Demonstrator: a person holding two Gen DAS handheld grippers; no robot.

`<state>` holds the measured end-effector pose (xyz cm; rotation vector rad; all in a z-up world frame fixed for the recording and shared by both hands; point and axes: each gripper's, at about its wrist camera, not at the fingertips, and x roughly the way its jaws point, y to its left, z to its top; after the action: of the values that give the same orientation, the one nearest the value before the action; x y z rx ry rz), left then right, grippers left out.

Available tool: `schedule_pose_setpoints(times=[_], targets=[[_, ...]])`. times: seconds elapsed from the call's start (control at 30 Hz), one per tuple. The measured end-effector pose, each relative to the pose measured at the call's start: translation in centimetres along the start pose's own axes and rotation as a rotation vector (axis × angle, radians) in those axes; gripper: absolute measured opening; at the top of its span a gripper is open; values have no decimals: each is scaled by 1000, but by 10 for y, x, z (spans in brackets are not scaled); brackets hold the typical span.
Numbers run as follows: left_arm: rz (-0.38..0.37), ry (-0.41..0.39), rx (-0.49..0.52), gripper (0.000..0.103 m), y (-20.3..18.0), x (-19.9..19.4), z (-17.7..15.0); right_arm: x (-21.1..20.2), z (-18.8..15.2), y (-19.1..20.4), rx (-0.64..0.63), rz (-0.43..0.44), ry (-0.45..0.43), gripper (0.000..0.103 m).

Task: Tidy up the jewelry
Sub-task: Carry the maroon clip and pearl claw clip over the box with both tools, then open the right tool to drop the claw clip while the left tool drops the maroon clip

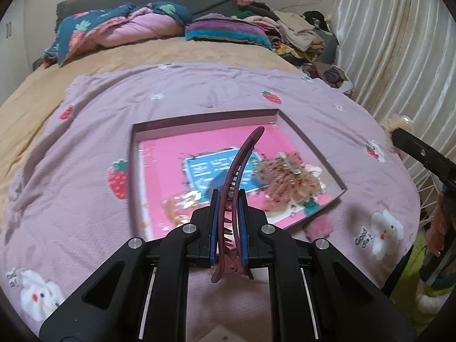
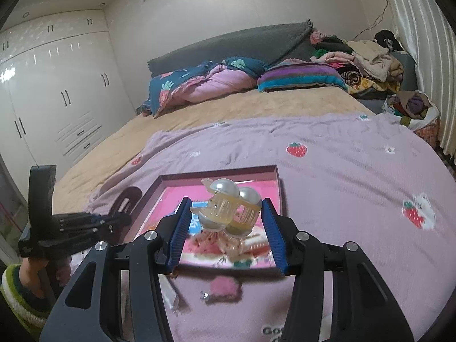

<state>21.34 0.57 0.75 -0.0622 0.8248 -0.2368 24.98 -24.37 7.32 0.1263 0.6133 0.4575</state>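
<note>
My left gripper (image 1: 228,196) is shut on a long maroon hair clip (image 1: 242,165) and holds it above the shallow pink-lined box (image 1: 205,121) on the bed. My right gripper (image 2: 226,208) is shut on a yellow claw clip with pearl balls (image 2: 229,208), held above the same box (image 2: 219,171). In the box lie a beige spotted hair piece with a silver clip (image 1: 287,179) and a yellowish accessory (image 1: 179,202). A pink fluffy hair clip (image 2: 223,287) lies on the blanket just in front of the box; it also shows in the left wrist view (image 1: 320,226).
The box sits on a lilac strawberry blanket (image 1: 199,91) over a tan bedsheet. Pillows and a folded quilt (image 2: 205,82) lie at the headboard, a clothes pile (image 2: 367,57) at the back right. Curtains (image 1: 399,42) hang on the right, a white wardrobe (image 2: 57,91) stands on the left.
</note>
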Motion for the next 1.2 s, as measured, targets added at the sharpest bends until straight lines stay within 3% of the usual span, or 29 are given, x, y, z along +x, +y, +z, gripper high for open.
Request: schedule_pose_setpoints(times=[0.6, 0.9, 1.2], targets=[[-42, 103, 79, 6, -56, 59, 2, 62, 33, -20, -51, -18, 33, 49], [-22, 128, 95, 6, -56, 76, -2, 97, 10, -32, -40, -12, 113, 49], [26, 138, 36, 7, -34, 90, 5, 129, -15, -39, -32, -8, 194, 49]])
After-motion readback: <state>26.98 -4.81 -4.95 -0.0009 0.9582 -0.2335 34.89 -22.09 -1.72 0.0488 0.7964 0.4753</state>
